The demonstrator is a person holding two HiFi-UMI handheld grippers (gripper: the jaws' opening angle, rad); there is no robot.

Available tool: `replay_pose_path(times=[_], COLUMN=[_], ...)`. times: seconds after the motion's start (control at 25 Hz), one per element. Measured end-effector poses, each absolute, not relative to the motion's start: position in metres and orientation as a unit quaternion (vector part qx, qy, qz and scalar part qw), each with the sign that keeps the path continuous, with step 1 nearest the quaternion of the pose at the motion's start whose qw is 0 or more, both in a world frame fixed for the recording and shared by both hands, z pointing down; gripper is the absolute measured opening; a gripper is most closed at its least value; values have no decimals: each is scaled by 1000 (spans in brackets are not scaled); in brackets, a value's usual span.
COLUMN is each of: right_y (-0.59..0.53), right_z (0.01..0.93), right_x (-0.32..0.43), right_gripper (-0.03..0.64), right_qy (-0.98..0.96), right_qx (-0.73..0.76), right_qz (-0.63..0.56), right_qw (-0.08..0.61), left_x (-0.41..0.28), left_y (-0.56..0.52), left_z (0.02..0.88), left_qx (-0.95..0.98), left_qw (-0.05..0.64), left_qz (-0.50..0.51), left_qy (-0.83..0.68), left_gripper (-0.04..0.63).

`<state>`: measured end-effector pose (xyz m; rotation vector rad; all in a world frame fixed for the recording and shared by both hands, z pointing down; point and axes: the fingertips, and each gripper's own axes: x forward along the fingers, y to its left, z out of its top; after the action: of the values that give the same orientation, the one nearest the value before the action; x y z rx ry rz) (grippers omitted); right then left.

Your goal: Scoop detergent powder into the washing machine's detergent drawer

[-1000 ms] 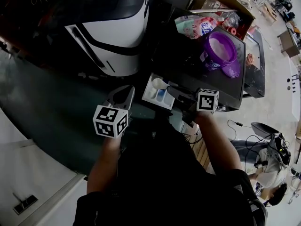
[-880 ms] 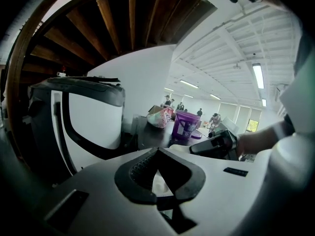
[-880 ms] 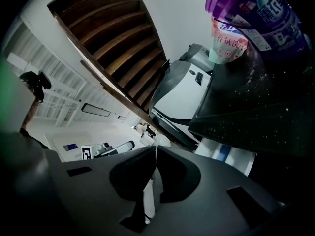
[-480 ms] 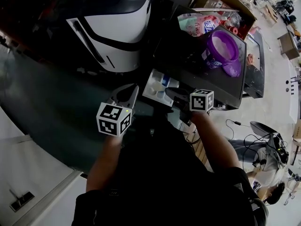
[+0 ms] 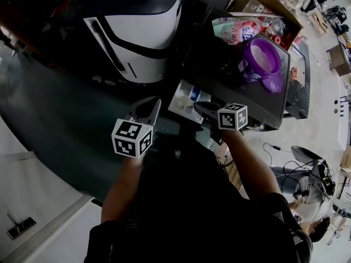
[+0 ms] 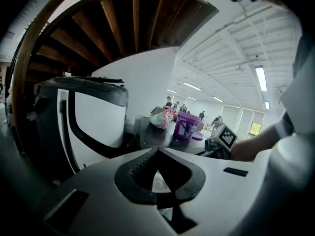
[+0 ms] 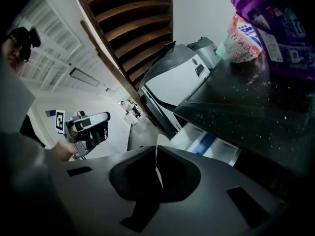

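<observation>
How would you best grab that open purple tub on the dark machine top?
Probably pinch its rim from above, one jaw inside and one outside. The purple tub stands upright with its lid off beside it, and it looks too wide to clasp around.

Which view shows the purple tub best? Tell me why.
Head view: the purple tub sits whole, open, seen from above. The left gripper view shows it small and far off; the right gripper view cuts it off at the frame's corner.
</observation>
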<state>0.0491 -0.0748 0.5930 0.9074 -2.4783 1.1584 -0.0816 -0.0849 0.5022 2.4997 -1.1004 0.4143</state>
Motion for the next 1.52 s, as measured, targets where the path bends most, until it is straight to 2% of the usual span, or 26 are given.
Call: replay_pose_path(times=[0.6, 1.12, 1.52], right_y=[-80, -75, -72], right_z=[601, 602, 600], right_x=[32, 24, 18], right_gripper=[20, 20, 20], right_qy=[-872, -885, -888], right_qx=[294, 265, 253], right_qz=[314, 225, 158], right_qw=[232, 310, 350], left_x=[-107, -102, -101], left_y=[-87, -90, -90], left_z=[503, 506, 506], left_qx=[878, 877, 876], left_qw=[200, 202, 203], left_qz=[137, 134, 133], left_qy=[-413, -414, -416], left_gripper=[8, 8, 8])
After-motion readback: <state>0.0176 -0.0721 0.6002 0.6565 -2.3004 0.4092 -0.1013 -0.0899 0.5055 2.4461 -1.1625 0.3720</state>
